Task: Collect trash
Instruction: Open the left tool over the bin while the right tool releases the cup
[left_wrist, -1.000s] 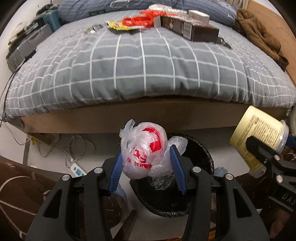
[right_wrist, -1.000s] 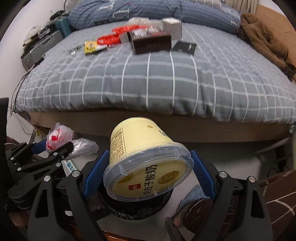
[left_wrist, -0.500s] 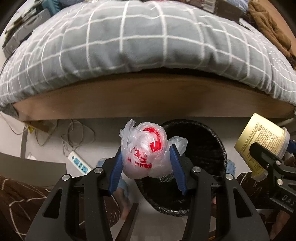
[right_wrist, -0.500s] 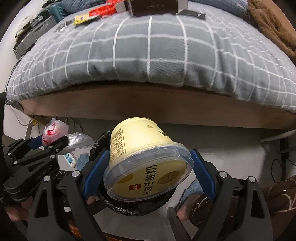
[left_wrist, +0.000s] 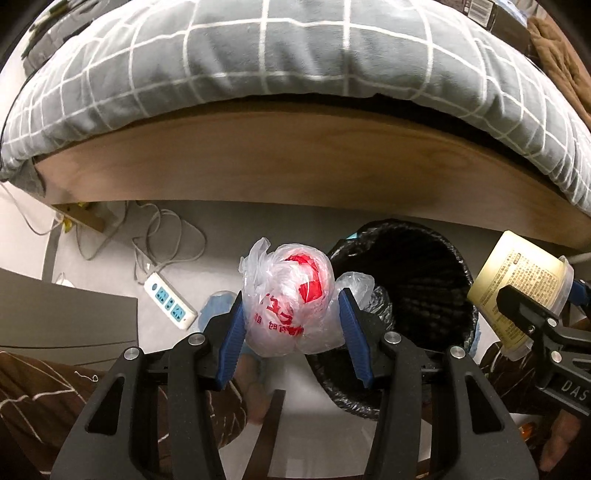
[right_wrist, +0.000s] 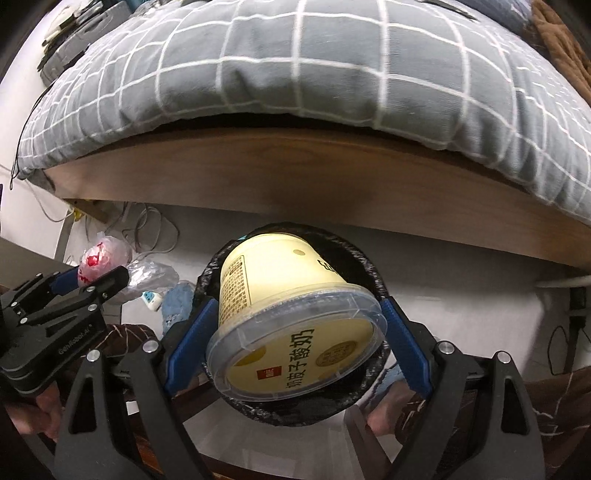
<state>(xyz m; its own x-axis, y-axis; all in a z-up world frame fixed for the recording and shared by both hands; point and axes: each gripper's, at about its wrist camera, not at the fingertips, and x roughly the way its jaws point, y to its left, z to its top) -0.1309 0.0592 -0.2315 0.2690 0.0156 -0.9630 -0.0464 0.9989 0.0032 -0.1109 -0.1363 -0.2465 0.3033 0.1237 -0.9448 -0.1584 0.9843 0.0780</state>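
Trash in both hands right now, hanging over the floor at the foot of the bed. Left gripper (left_wrist: 293, 321) is pinching a balled-up plastic bag (left_wrist: 288, 299), clear with red print on it, blue pads pressed into either side. It sits just to the left of the bin (left_wrist: 402, 295), which is black with a black liner and stands on the pale floor right by the wooden bed frame (left_wrist: 295, 162).

Right gripper (right_wrist: 295, 325) is clamped around a pale yellow yogurt tub (right_wrist: 280, 295) with a clear plastic lid, tipped so the lid faces the camera. From the right wrist view the tub is lined up directly over the bin's mouth (right_wrist: 365, 266), the dark rim showing all around it. Both grippers point steeply down.

Other stuff: grey checked duvet (left_wrist: 295, 51) hanging over the bed edge, a white power strip (left_wrist: 170, 302) with tangled cables on the floor to the left, something blue (right_wrist: 177, 299) beside the bin.
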